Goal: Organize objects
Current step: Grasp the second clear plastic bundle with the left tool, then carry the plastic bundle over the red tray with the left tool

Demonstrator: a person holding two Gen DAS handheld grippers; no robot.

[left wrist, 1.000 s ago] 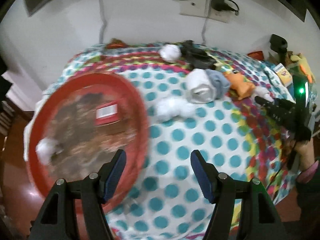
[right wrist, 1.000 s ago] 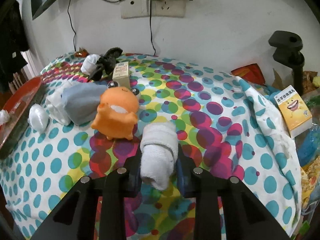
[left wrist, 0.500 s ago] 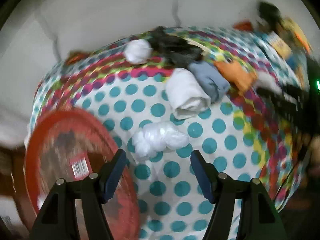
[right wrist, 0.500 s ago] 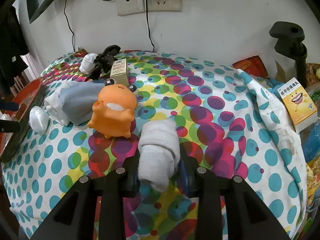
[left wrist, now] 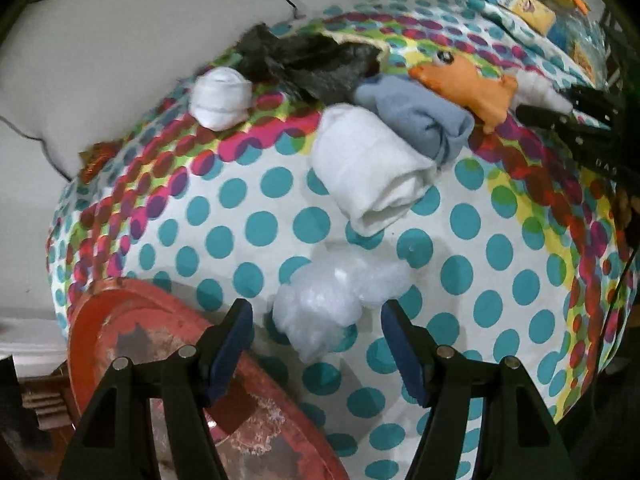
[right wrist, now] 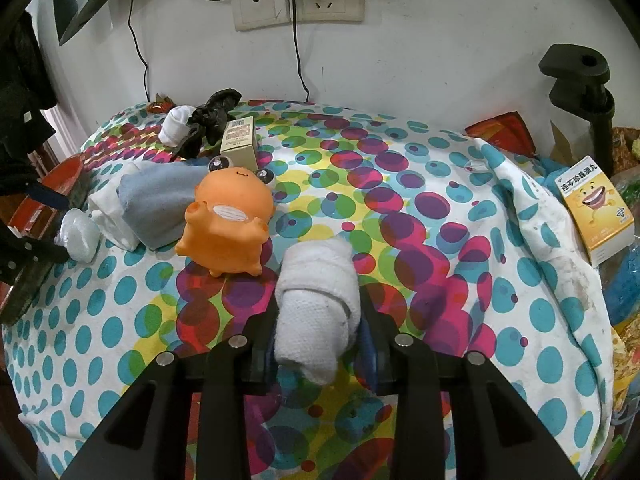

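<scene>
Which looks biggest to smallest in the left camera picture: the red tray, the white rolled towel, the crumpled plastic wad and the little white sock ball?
1. red tray, though partly cut off
2. white rolled towel
3. crumpled plastic wad, close to the towel and nearer the camera, so unsure
4. white sock ball, farthest away

Red tray (left wrist: 132,320) cut off by frame edge; black heap (left wrist: 308,60) blurred

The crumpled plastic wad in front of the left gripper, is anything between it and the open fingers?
Nothing visible blocks it. The plastic wad lies on the dotted cloth just ahead of the open left gripper, roughly centred between the fingers. The red tray sits off to the left, outside the gap.
</scene>
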